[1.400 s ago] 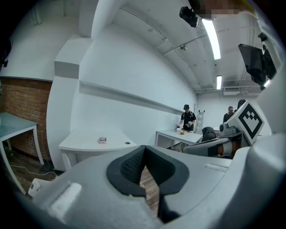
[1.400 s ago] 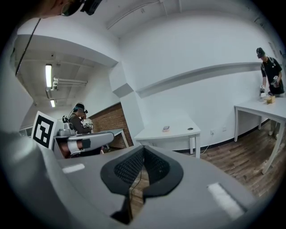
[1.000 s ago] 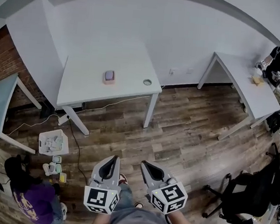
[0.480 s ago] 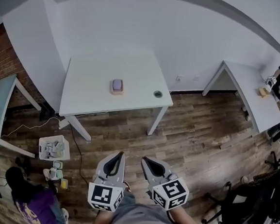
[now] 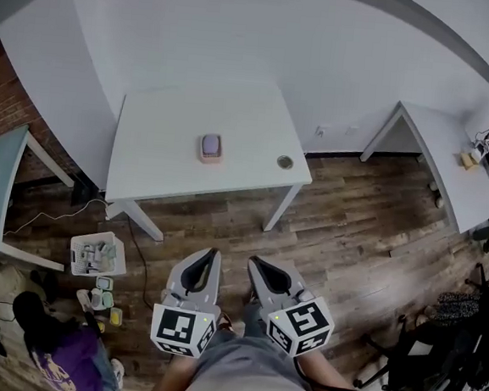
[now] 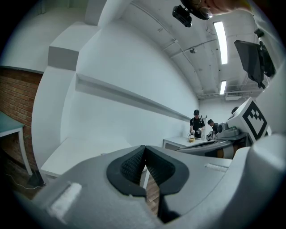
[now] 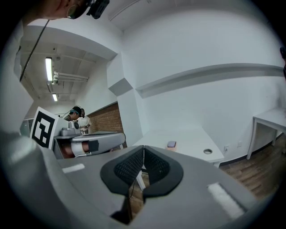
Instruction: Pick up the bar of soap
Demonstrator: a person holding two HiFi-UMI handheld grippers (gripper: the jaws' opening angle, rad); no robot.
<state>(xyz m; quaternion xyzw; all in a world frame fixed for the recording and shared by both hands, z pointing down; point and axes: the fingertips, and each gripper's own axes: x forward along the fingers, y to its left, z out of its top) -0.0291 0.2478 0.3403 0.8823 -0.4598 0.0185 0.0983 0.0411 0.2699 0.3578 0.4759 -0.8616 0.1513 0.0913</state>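
Observation:
A purple bar of soap [image 5: 211, 144] lies in a pink dish on the white table [image 5: 163, 158], near its middle. The same soap [image 7: 171, 144] shows small and far off in the right gripper view. My left gripper [image 5: 214, 253] and right gripper [image 5: 251, 261] hang side by side low in the head view, well short of the table and over the wood floor. Both are shut with nothing between the pads. In the left gripper view the left gripper [image 6: 145, 154] points toward the table's edge.
A round cable hole [image 5: 285, 162] sits near the table's right edge. A white bin of small items [image 5: 96, 254] and a few jars stand on the floor at left. A second white table [image 5: 452, 157] is at right, office chairs [image 5: 433, 369] at lower right, a person crouched at lower left.
The view has shifted so the table and soap appear closer and more central. Both grippers keep their place low in the head view, shut.

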